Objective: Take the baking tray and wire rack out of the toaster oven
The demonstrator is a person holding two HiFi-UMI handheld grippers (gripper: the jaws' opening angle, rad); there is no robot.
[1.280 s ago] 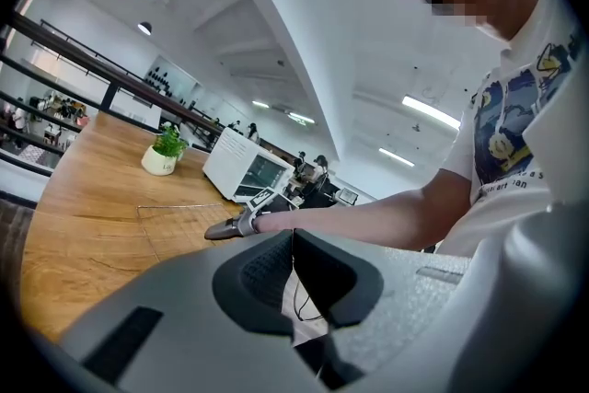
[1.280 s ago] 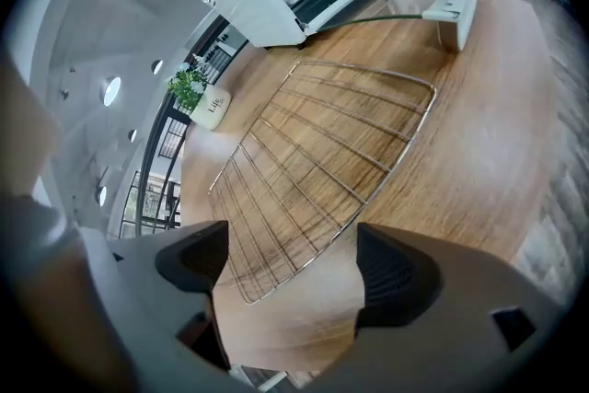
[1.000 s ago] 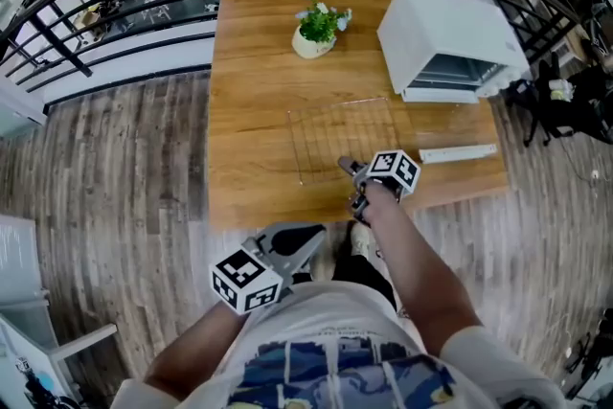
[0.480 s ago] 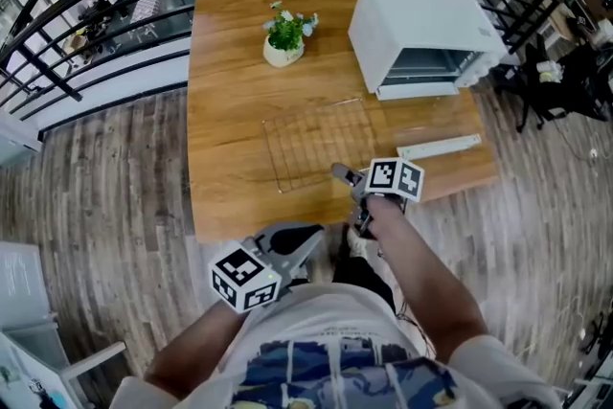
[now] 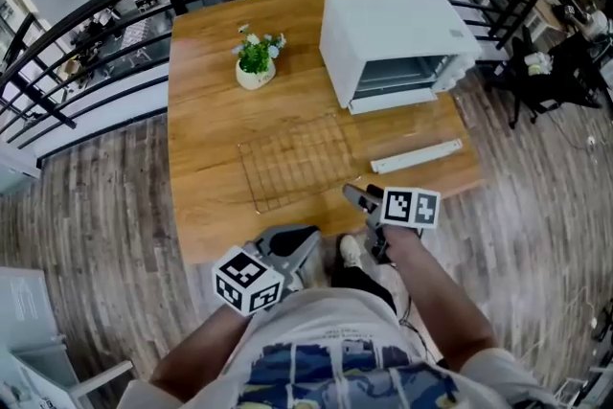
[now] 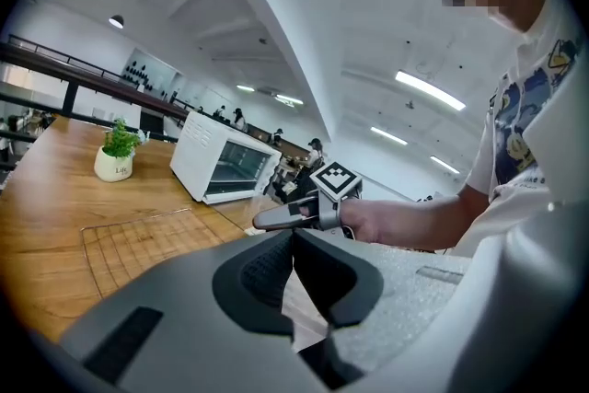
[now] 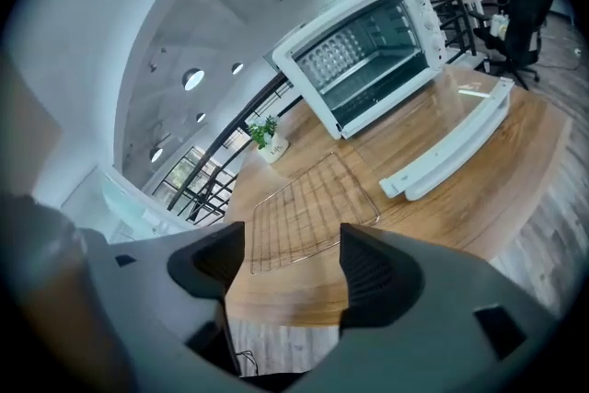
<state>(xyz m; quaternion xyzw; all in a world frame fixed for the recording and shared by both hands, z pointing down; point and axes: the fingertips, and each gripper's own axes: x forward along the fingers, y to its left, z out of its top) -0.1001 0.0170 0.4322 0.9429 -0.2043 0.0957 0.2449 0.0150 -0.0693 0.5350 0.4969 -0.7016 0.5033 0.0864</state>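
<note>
Toaster oven (image 5: 388, 38) stands far ahead and right of my right gripper (image 7: 293, 262), on the table (image 5: 206, 168), with its front open toward me. Wire rack (image 5: 295, 160) is already out, flat on the wood just ahead of the right jaws and well apart from the oven. White bar (image 5: 417, 156) lies ahead-right of the same gripper, between it and the oven. It looks like the handle edge of a dropped glass door, not sure. Potted plant (image 5: 254, 72) sits beyond the rack, left of the oven. Baking tray: none on the table, so probably inside, but the cavity is too dim to confirm.

Right jaws are apart with nothing between them, and they have just been closing a bit. Left gripper (image 6: 294, 239) is low by my body, behind and left of the right one, jaws together, empty.

Judgement: rack done, tray is the step. I spread the right jaws wide and go in level over the white bar. I pinch the tray's front lip mid-width, draw straight out, keep it flat, and set it beside the rack, not on it.
</note>
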